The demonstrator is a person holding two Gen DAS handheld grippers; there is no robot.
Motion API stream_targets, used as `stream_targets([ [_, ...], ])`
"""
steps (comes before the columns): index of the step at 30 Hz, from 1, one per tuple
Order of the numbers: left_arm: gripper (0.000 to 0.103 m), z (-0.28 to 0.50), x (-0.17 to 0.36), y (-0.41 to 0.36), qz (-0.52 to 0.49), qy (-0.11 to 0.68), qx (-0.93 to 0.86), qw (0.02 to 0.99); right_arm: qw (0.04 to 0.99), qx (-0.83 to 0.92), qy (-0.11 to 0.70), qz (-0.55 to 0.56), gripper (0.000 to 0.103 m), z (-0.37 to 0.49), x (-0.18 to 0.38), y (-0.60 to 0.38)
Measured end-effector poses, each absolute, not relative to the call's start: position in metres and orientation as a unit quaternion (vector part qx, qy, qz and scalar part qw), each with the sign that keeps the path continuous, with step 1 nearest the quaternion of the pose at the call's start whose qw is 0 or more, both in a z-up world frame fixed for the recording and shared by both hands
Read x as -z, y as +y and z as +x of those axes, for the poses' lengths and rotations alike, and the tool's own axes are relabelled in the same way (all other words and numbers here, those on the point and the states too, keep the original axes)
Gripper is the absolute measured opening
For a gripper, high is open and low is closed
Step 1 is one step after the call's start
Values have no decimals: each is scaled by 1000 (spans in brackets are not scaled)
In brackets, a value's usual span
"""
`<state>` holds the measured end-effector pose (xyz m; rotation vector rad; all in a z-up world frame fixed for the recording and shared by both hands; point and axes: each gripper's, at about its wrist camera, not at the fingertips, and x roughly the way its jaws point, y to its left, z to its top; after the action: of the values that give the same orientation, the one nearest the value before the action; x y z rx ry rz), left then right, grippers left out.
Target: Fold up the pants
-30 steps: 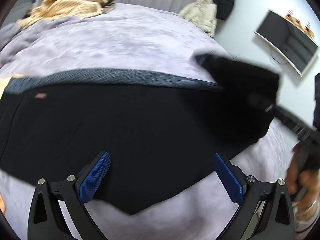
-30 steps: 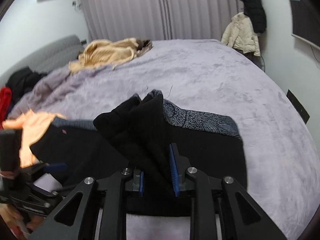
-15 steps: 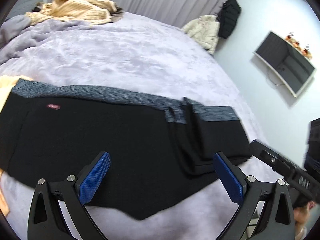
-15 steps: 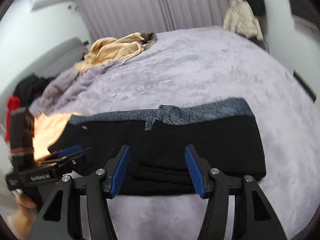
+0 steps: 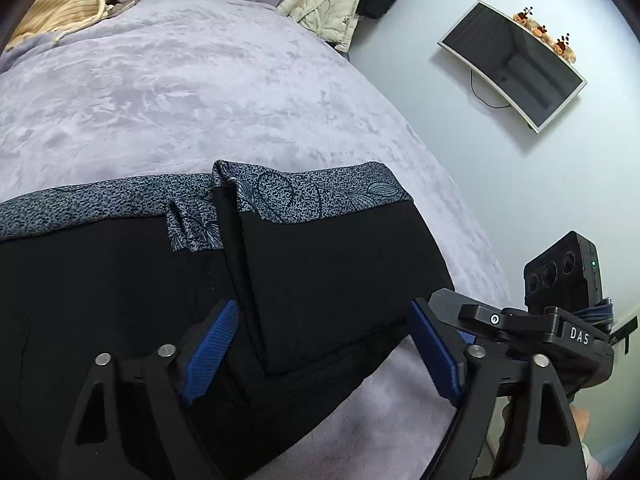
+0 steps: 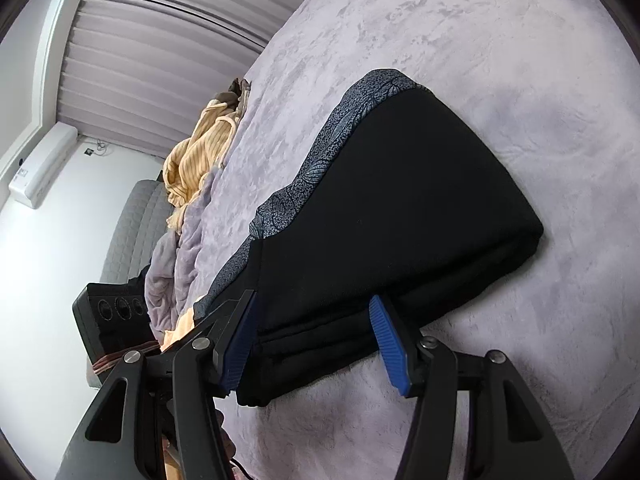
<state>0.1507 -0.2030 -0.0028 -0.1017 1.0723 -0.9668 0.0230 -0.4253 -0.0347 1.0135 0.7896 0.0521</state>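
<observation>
Black pants (image 5: pixel 328 272) with a grey patterned waistband (image 5: pixel 320 196) lie on the lilac bed, their right end folded over onto the rest. My left gripper (image 5: pixel 326 354) is open, its blue pads either side of the folded flap's near edge. The pants also show in the right wrist view (image 6: pixel 400 216) as a stacked fold. My right gripper (image 6: pixel 316 344) is open, its pads straddling the near edge of that fold. The right gripper's body (image 5: pixel 560 320) shows at the right of the left wrist view. Neither gripper holds cloth.
The lilac bedspread (image 5: pixel 200 92) stretches beyond the pants. A yellow ribbed garment (image 5: pixel 60 4) lies at the far end of the bed. A beige jacket (image 5: pixel 324 8) hangs by the wall. A screen (image 5: pixel 516 64) is mounted on the wall at right. A grey sofa (image 6: pixel 132 224) stands left.
The right gripper has laid the pants' end down over the rest and let it go, opening. Both grippers have since moved closer to the folded edge; the right view has tilted.
</observation>
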Motion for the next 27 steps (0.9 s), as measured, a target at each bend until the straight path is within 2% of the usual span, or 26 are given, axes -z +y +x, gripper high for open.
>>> stream_targets([
  [4, 72, 149, 6, -213, -31, 486, 447, 751, 791, -23, 353, 500, 61, 30, 45, -433],
  [5, 64, 149, 7, -215, -36, 487, 453, 746, 782, -22, 353, 514, 58, 34, 52, -436],
  [6, 56, 150, 8, -219, -40, 491, 457, 741, 769, -22, 354, 532, 40, 37, 61, -439],
  [8, 55, 150, 8, -227, -35, 495, 454, 740, 740, -19, 359, 569, 7, 43, 78, -443],
  [10, 55, 142, 1, -226, -17, 486, 448, 750, 729, -32, 343, 591, 7, 41, 79, -443],
  [13, 56, 120, -18, -212, 14, 441, 442, 781, 752, -78, 312, 576, 7, 36, 50, -433],
  [14, 65, 116, -20, -209, 23, 433, 435, 789, 762, -80, 316, 559, 7, 37, 42, -430],
  [15, 77, 115, -20, -206, 27, 430, 425, 796, 772, -77, 321, 543, 7, 38, 36, -427],
  [16, 82, 117, -17, -201, 26, 430, 411, 804, 779, -71, 327, 531, 7, 41, 35, -423],
  [20, 83, 133, 1, -185, -10, 478, 356, 803, 781, -14, 402, 478, 7, 58, 72, -408],
  [23, 83, 140, 1, -172, -23, 481, 339, 808, 778, -24, 384, 497, 8, 50, 75, -405],
  [25, 83, 144, -8, -167, -13, 467, 326, 822, 785, -42, 400, 472, 19, 50, 60, -401],
  [27, 83, 147, -18, -167, -11, 453, 324, 831, 805, -69, 408, 425, 38, 44, 37, -395],
])
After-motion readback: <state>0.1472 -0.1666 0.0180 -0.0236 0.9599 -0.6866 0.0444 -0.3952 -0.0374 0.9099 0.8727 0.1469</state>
